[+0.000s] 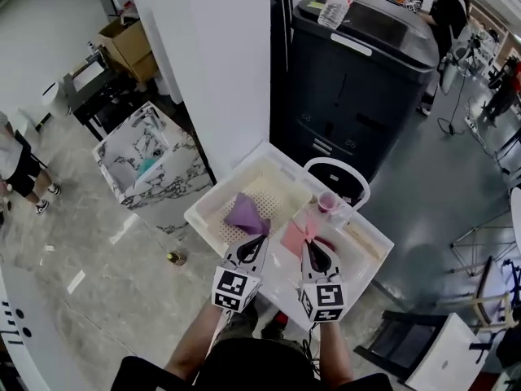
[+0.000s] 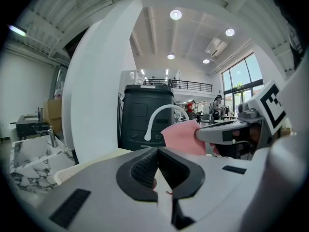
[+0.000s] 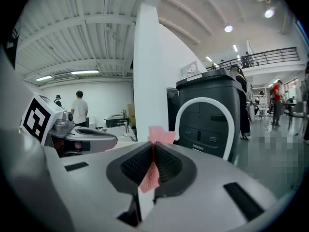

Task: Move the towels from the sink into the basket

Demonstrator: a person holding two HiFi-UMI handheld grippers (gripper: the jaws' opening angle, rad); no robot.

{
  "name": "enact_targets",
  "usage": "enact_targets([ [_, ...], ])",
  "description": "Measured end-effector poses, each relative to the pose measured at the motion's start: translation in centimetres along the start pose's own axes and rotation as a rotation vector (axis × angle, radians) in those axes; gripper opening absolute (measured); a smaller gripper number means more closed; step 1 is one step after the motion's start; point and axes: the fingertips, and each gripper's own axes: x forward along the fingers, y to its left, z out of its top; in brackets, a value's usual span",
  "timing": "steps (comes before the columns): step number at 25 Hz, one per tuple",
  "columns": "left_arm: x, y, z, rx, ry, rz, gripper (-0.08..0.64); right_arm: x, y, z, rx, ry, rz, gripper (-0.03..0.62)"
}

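Note:
A white tub with a perforated floor on its left half and a white arch at its back stands in front of me. My left gripper is shut, and a purple towel bunches up at its tip over the perforated half. Only a thin sliver of cloth shows between those jaws in the left gripper view. Beside it, my right gripper is shut on a pink towel, a fold sticking up past the pads. The pink towel also shows in the left gripper view.
A pink cup stands in the tub's right half under the arch. A white pillar and a big dark bin rise behind the tub. A marble sink unit sits to the left. People stand at the far edges.

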Motion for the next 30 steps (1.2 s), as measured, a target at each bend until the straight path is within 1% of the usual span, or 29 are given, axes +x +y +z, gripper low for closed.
enact_targets([
  [5,-2.0,3.9,-0.3,-0.012,-0.012,0.093,0.005,2.7,3.0,1.2,-0.026,-0.017,0.078,0.038],
  [11,-3.7,6.9,-1.1,-0.034,-0.005,0.161,0.005,5.6,6.0,1.5,-0.043,-0.016,0.165,0.038],
  [14,-4.4,8.2,-1.9,-0.05,0.004,0.187,0.005,7.1,7.3,1.1,-0.053,-0.001,0.195,0.038],
  [19,-5.1,10.7,-3.2,-0.079,0.025,0.223,0.005,9.8,9.4,-0.3,-0.062,0.048,0.24,0.038],
  [24,-5.5,13.1,-4.4,-0.104,0.046,0.254,0.005,12.5,11.5,-2.5,-0.06,0.127,0.292,0.038],
  [30,-5.3,15.0,-5.9,-0.134,0.069,0.265,0.005,15.1,12.8,-4.6,-0.068,0.193,0.312,0.038],
])
